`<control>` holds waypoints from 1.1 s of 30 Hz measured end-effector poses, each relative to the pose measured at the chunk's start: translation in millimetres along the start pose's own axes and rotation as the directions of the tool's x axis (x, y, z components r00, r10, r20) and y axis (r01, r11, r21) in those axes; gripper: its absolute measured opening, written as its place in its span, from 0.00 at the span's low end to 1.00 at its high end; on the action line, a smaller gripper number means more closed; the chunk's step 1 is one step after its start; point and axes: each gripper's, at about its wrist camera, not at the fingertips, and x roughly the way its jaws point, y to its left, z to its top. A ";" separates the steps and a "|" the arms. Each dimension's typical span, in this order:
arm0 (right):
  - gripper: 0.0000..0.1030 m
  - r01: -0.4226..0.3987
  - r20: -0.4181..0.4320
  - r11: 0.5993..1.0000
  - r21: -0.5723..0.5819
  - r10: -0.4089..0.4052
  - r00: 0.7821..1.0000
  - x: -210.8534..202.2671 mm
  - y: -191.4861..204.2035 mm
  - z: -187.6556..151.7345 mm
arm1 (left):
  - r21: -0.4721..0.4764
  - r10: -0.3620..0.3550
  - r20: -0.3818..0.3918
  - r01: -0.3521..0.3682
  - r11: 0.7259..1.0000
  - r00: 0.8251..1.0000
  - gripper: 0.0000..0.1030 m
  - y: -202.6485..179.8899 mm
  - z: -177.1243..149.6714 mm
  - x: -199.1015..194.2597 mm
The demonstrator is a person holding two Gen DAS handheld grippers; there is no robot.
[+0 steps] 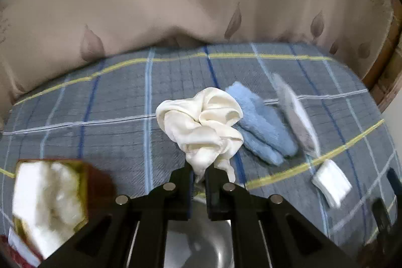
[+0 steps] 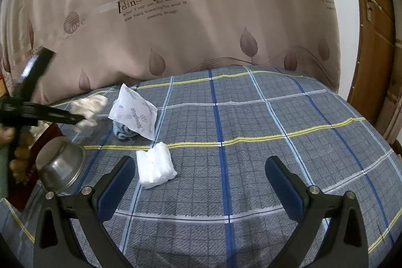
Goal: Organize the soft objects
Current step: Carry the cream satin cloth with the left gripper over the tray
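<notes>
The cloth [image 1: 201, 122] at frame centre was cream, the towel [image 1: 261, 122] right of it light blue, the bedsheet [image 2: 251, 129] grey plaid with blue, yellow lines.

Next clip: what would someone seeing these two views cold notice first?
Probably the cream scrunchie, bunched and pinched in the shut left gripper above the blue plaid bedcover. Just beyond it lie a blue fluffy cloth and a white printed packet leaning over it. The right gripper is wide open and empty, with a white wad beside its left finger.
</notes>
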 end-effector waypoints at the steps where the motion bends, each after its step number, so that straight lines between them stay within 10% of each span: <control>1: 1.00 0.000 0.001 1.000 0.001 0.000 1.000 -0.4 0.3 -0.3 | 0.009 0.021 0.015 -0.021 1.000 1.000 0.07 0.2 -3.9 -9.4; 33: 1.00 0.025 -0.022 1.000 0.013 -0.025 0.999 3.3 -2.6 -0.1 | -0.239 0.273 0.182 -0.227 0.944 0.945 0.07 87.4 -157.6 -205.5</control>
